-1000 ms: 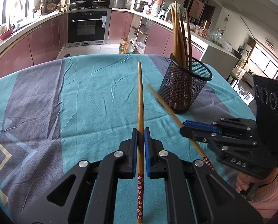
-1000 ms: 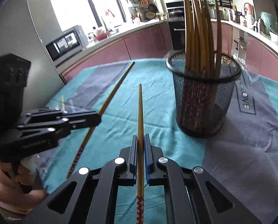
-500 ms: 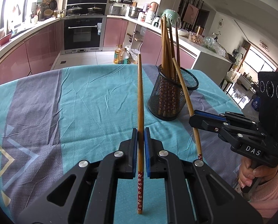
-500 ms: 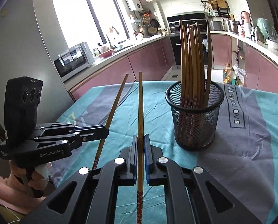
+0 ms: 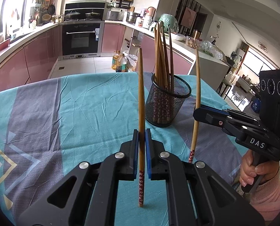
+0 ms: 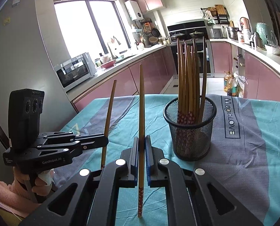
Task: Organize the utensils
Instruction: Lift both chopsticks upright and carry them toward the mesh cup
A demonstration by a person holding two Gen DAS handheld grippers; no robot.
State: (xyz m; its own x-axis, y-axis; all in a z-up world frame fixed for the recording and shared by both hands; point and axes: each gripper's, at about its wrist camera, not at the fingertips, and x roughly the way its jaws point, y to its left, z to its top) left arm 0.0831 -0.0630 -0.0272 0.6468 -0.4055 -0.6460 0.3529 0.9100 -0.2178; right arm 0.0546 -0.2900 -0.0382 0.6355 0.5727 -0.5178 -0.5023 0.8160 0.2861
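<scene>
Chopsticks that lay low over the tablecloth (image 5: 87, 101) a second ago now stand lifted and tipped upward, one in each tool. The left gripper (image 5: 142, 146) has its blue-padded jaws pinched narrow on a chopstick (image 5: 141, 98) near its patterned end, the plain tip pointing up toward the kitchen. The right gripper (image 6: 142, 154) is likewise clamped tight on the second chopstick (image 6: 141, 113), which in the left view has swung from a shallow slant on the cloth to nearly upright beside the mesh cup (image 6: 190, 131). Both hands have risen and the cup looks farther and lower in each view than before. That suggests the pick-up step is done and both sticks are clear of the table, ready to be carried over the cup's rim and dropped in with the others.

The sticks are slim, tapered wood, smooth and brown, with a dark red band of small flowers at the thick end. The cup is a round black wire-mesh cylinder with a solid rim, already holding a leaning bundle of matching chopsticks (image 6: 188, 79). It stands on the soft, creased teal and grey cloth. A person's hand (image 5: 252, 167) in a pink sleeve grips the right tool's handle.
</scene>
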